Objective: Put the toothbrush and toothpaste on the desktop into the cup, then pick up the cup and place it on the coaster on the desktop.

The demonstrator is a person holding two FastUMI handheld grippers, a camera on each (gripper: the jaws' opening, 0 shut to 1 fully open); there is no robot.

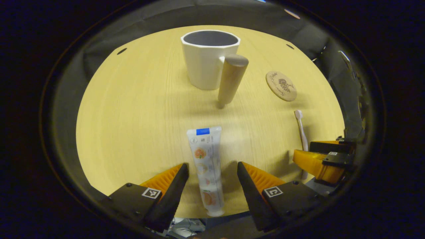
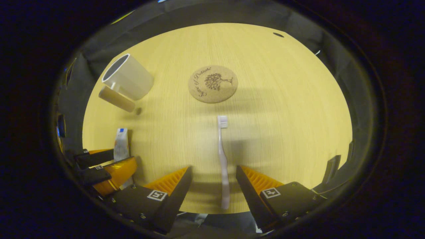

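Note:
A white toothpaste tube (image 1: pixel 206 167) lies flat on the wooden desktop (image 1: pixel 132 116), running between the open fingers of my left gripper (image 1: pixel 212 171), which do not touch it. Beyond it stands the white cup (image 1: pixel 207 58) with its wooden handle (image 1: pixel 231 79); the round cork coaster (image 1: pixel 281 85) lies to the cup's right. In the right gripper view a pale pink toothbrush (image 2: pixel 223 159) lies bristles away from me between the open fingers of my right gripper (image 2: pixel 213 174). The coaster (image 2: pixel 212 83) lies ahead of it, the cup (image 2: pixel 127 79) at the far left.
In each view the other gripper sits low at the side: the right gripper (image 1: pixel 323 159) beside the toothbrush (image 1: pixel 301 131), the left gripper (image 2: pixel 106 167) over the toothpaste (image 2: pixel 121 144). The desktop's near edge runs just under both grippers. Small dark holes (image 1: pixel 121 51) mark the far corners.

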